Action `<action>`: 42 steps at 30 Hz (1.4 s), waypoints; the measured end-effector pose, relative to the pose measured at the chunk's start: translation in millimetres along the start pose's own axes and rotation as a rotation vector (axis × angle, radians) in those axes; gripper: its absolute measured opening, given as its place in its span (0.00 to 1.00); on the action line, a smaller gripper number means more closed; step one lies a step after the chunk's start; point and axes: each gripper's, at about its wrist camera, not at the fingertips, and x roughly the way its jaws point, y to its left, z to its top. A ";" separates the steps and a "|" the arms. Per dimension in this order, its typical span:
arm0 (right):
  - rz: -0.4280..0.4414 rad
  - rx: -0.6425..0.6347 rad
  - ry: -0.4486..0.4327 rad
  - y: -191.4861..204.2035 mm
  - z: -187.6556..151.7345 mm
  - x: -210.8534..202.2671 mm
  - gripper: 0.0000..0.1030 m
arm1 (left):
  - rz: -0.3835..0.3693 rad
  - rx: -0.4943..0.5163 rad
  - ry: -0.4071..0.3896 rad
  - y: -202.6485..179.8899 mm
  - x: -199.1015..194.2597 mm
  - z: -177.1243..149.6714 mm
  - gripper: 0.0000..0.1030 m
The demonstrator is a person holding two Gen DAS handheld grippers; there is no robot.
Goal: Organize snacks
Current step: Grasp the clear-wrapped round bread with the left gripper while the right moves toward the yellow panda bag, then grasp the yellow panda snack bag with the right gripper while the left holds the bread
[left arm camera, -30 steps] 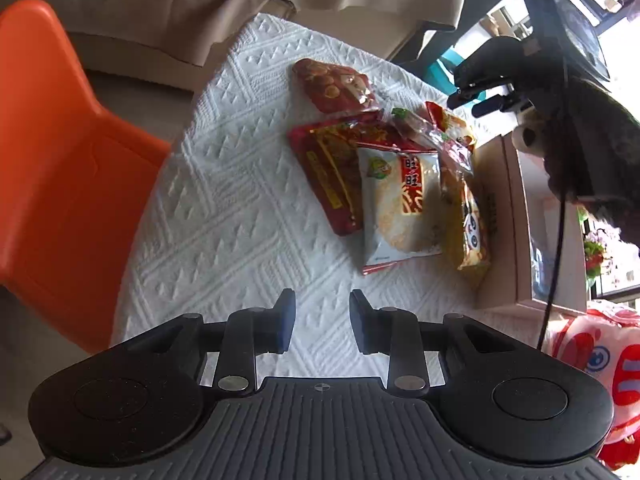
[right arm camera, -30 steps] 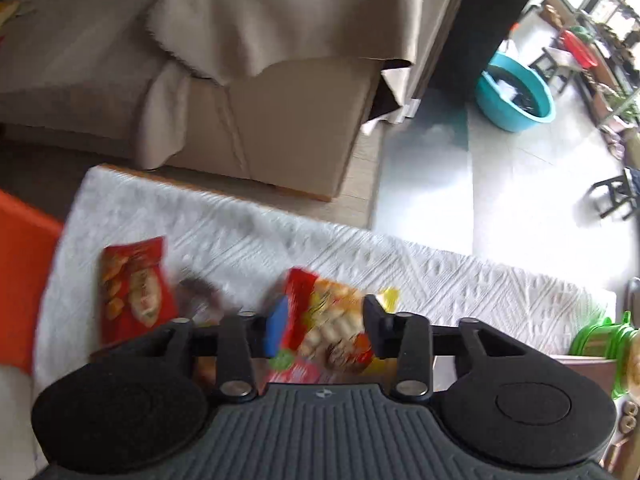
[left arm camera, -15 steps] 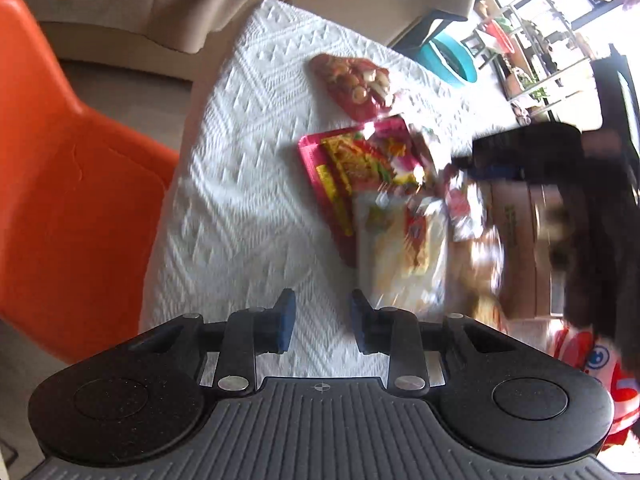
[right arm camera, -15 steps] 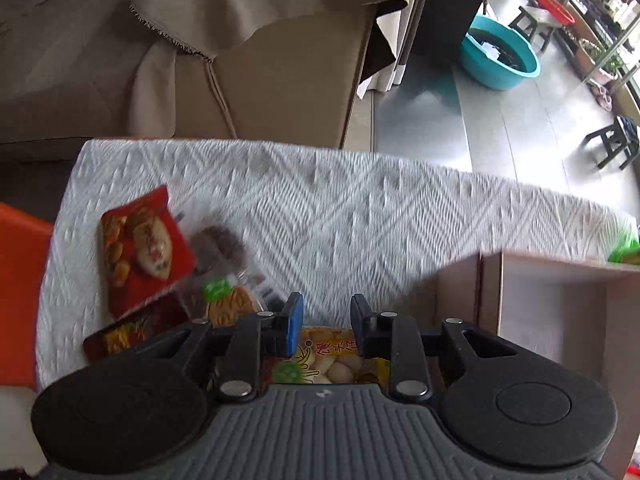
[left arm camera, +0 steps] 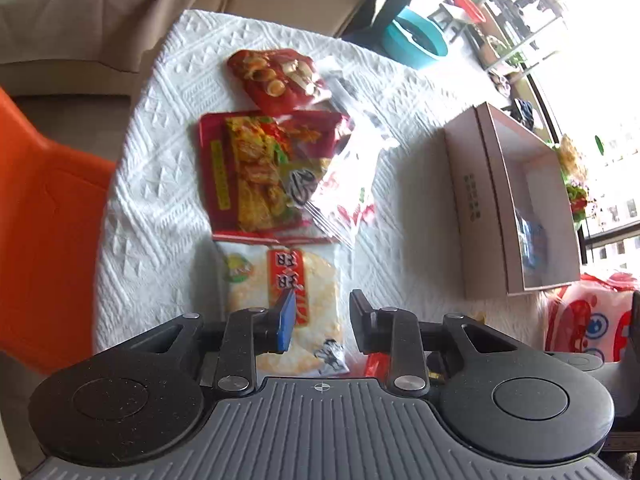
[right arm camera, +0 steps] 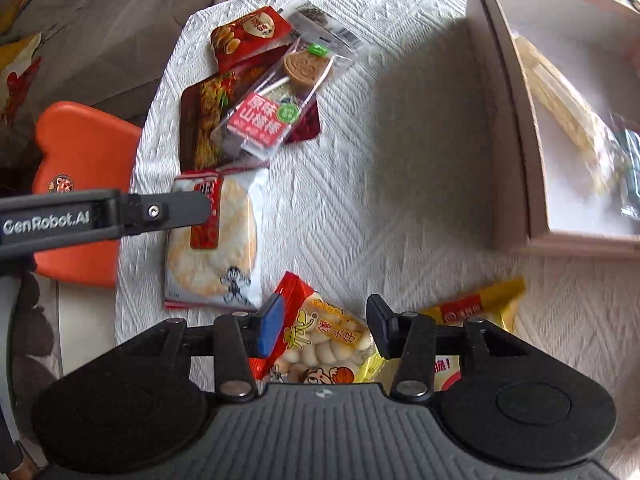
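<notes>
Several snack packs lie on a white cloth-covered table (left arm camera: 152, 184). A white rice-cracker pack (left arm camera: 280, 280) (right arm camera: 216, 240) lies nearest my left gripper (left arm camera: 322, 320), which is open and hovers over its near end. Beyond it lie a dark red pack (left arm camera: 256, 172), a clear hawthorn pack (right arm camera: 276, 100) and a red biscuit pack (left arm camera: 276, 76). My right gripper (right arm camera: 326, 326) is open over a small-bun snack pack (right arm camera: 328, 344), its fingers on either side of it. A yellow pack (right arm camera: 476, 308) lies beside it. An open cardboard box (left arm camera: 508, 200) (right arm camera: 560, 120) stands on the right.
An orange chair (left arm camera: 44, 216) stands left of the table. A beige covered sofa (left arm camera: 120, 8) is behind it. A red and white bag (left arm camera: 584, 320) sits at the right table edge. A teal basin (left arm camera: 416, 36) is on the floor beyond.
Both grippers have moved lower and closer over the table. The right gripper has swung down over the bun pack; the left has advanced over the rice-cracker pack.
</notes>
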 end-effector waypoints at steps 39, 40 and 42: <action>-0.009 -0.397 0.007 -152.7 -114.9 -50.1 0.93 | 0.260 -0.640 -0.108 -105.2 32.6 -147.6 0.54; -0.013 -0.423 0.001 -148.8 -118.0 -46.2 0.96 | 0.294 -0.579 -0.099 -110.4 37.0 -141.5 0.57; -0.040 -0.476 -0.014 -143.0 -126.8 -42.3 1.00 | 0.349 -0.453 -0.073 -124.9 43.5 -134.5 0.58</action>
